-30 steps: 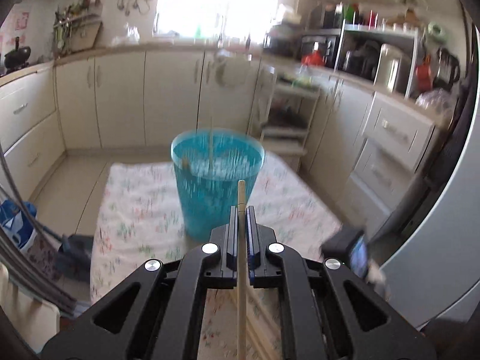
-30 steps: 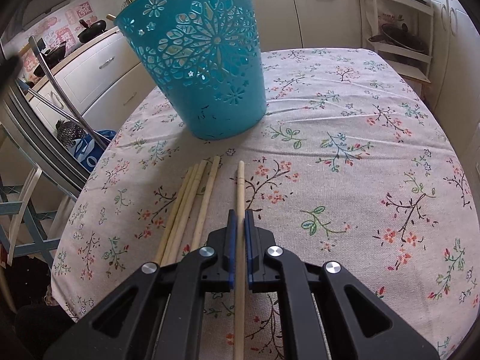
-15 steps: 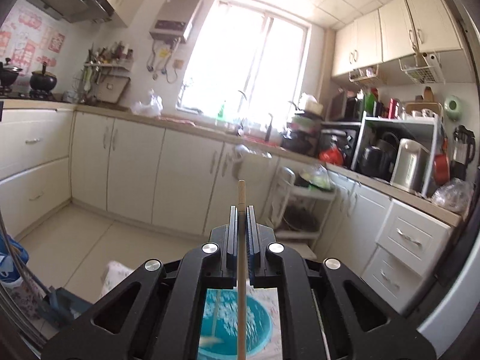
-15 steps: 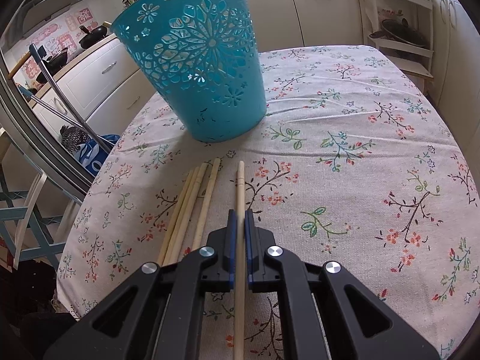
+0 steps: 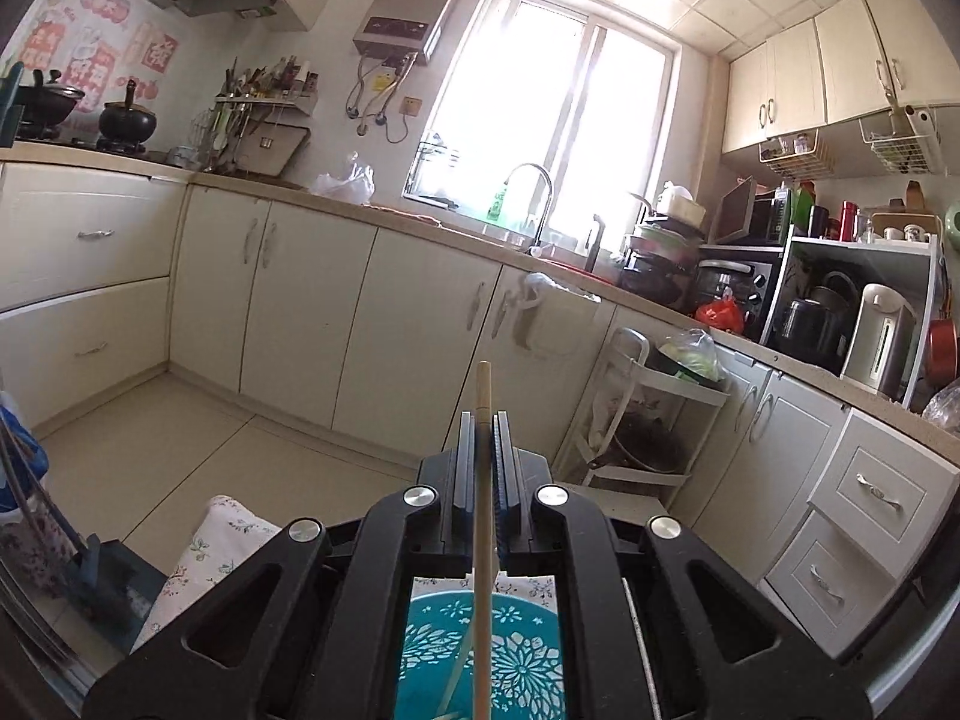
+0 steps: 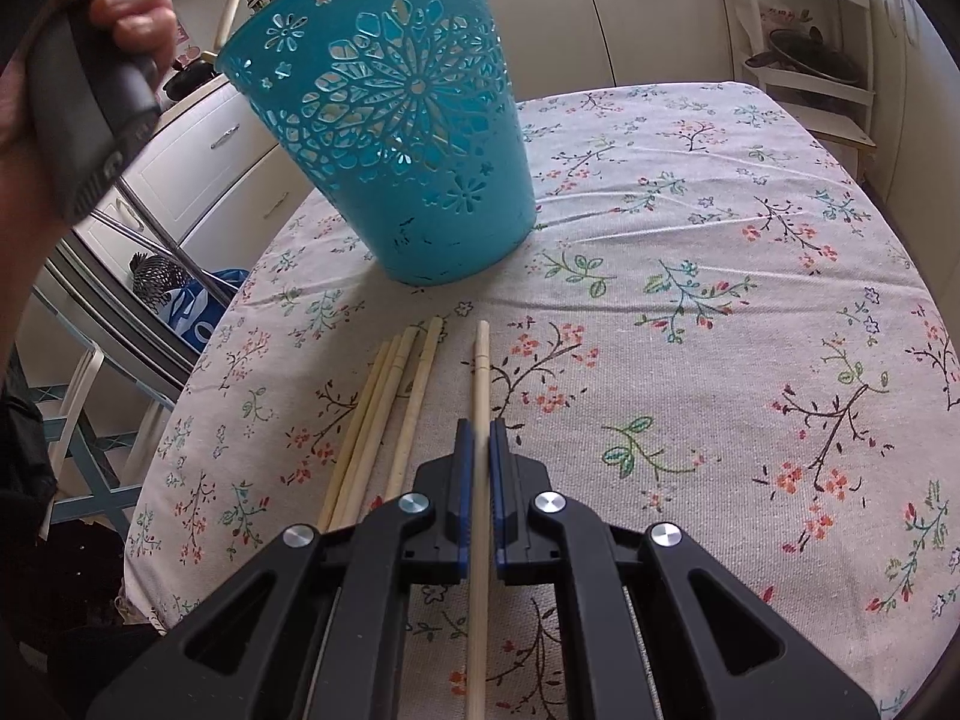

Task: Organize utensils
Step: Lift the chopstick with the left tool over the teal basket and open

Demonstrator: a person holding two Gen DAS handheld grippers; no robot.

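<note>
My left gripper (image 5: pixel 482 420) is shut on a wooden chopstick (image 5: pixel 482 480) and points out across the kitchen, right over the teal cut-out basket (image 5: pixel 516 660). A chopstick leans inside the basket. In the right wrist view the basket (image 6: pixel 396 120) stands on the floral tablecloth (image 6: pixel 720 300). My right gripper (image 6: pixel 480 429) is shut on another chopstick (image 6: pixel 479 384), low over the cloth. Several loose chopsticks (image 6: pixel 384 420) lie just left of it. A hand (image 6: pixel 132 0) holding the left gripper's handle shows at the upper left, above the basket rim.
Cream cabinets (image 5: pixel 360 324) and a counter with a sink tap (image 5: pixel 537 198) run along the far wall. A white rack (image 5: pixel 654 414) stands right of the table. A blue bag (image 6: pixel 198 306) and a stool (image 6: pixel 78 408) sit off the table's left edge.
The left gripper tilted up and moved over the basket, which dropped from mid view to the bottom edge. The hand on its handle came into the right wrist view. The right gripper stayed still.
</note>
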